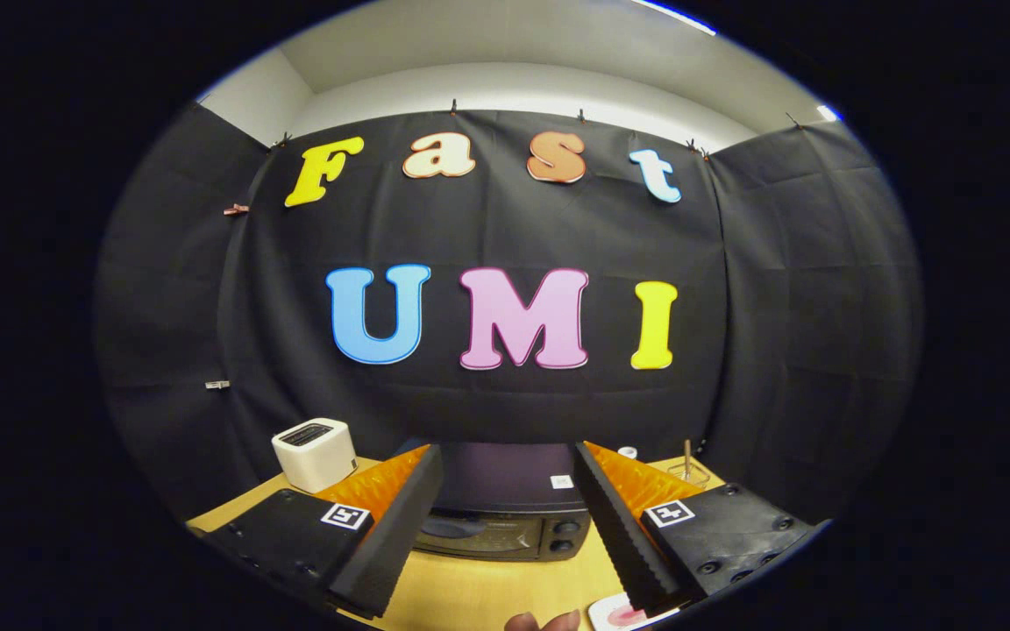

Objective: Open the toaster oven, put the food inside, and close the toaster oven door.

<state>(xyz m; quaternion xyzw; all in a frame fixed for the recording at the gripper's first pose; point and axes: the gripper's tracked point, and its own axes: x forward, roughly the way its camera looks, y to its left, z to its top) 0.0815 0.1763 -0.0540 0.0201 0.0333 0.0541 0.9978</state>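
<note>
A dark toaster oven (505, 504) stands on the wooden table (487, 592) just ahead of my fingers, its door shut and two knobs (565, 536) on its right side. My gripper (505, 587) hangs open above the table, with the oven's front framed between the two fingers and nothing held. Under the right finger lies a white plate (617, 613) with something pink on it, mostly hidden.
A small white toaster-like box (316, 454) stands on the table left of the oven. Behind the right finger are a small white cap (628, 452) and a wooden stick on a stand (687, 463). A person's fingertip (542, 621) shows near me on the table.
</note>
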